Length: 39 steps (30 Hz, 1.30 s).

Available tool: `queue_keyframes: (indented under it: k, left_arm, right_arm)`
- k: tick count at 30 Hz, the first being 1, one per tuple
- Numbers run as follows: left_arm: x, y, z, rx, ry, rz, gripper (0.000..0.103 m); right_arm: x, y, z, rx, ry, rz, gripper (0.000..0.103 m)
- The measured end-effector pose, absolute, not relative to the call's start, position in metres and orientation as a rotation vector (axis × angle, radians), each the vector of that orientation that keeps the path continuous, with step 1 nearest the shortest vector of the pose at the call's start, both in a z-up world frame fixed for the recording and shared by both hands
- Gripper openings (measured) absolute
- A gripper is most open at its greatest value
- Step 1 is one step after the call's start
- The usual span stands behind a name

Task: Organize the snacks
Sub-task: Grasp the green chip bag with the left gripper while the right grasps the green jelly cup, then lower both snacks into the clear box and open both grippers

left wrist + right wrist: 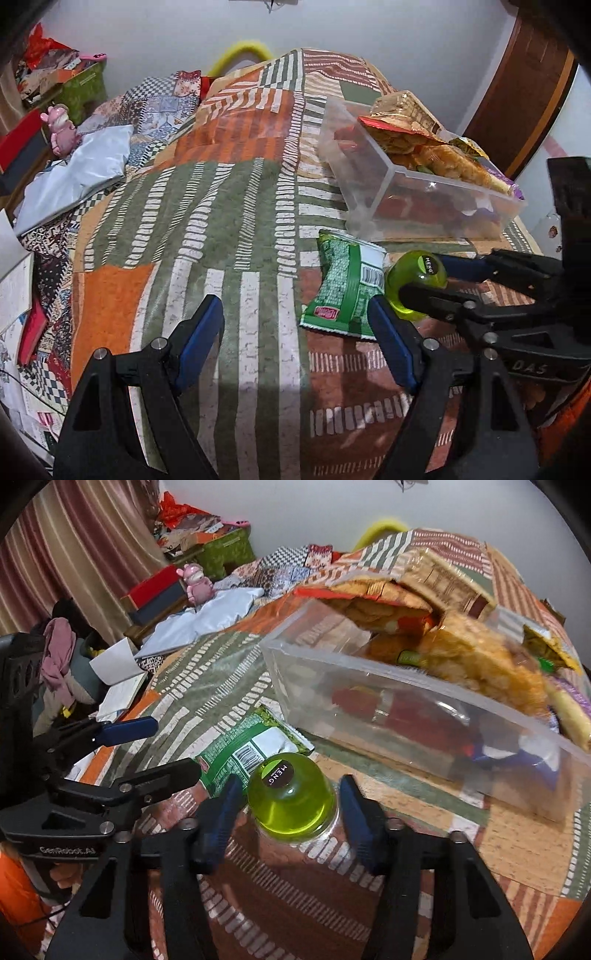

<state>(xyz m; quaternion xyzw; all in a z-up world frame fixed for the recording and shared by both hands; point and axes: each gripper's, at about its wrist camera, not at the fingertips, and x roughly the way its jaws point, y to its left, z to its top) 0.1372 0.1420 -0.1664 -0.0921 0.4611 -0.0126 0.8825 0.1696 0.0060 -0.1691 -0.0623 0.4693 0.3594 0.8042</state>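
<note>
A green cup [291, 801] with a dark round "MENG" label lies on its side on a patterned bedspread [207, 206], near the bed's right edge. The right gripper [290, 812] has its blue fingers on either side of the cup, jaws partly open; whether the pads touch it cannot be told. Just beside the cup, on the side away from that edge, lies a flat green packet [345, 288] with a barcode. The left gripper [295, 336] hovers over the bedspread, jaws wide open and holding nothing, its right finger at the packet's near edge. Behind cup and packet stands a clear plastic bin [373, 199], heaped with snack bags [480, 661] of orange and tan crisps that rise above its rim. Farther off, a pale cloth [77, 173] lies at the bed's left edge, near a pink toy [59, 129].
</note>
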Motion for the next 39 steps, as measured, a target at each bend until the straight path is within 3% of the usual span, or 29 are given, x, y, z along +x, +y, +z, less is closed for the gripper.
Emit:
queue_keyframes:
  k: [14,17,21,24,39]
  left_arm:
    - [0.172,0.116,-0.180,-0.177,1.003,-0.118,0.078]
    - [0.177,0.110,-0.185,-0.169,1.018,-0.119,0.071]
    - [0.174,0.104,-0.185,-0.148,1.011,-0.115,0.048]
    - [0.169,0.104,-0.185,-0.153,1.006,-0.112,0.042]
    - [0.130,0.084,-0.142,-0.159,0.925,-0.099,0.040]
  right_arm:
    - [0.167,-0.030,-0.160,-0.113,0.963,0.682,0.044]
    - [0.168,-0.037,-0.158,-0.099,0.958,0.667,0.044]
    - [0.169,-0.041,-0.157,-0.079,0.953,0.662,0.044]
    - [0.167,-0.044,-0.155,-0.068,0.947,0.665,0.044]
    - [0.157,-0.074,-0.127,-0.009,0.862,0.664,0.044]
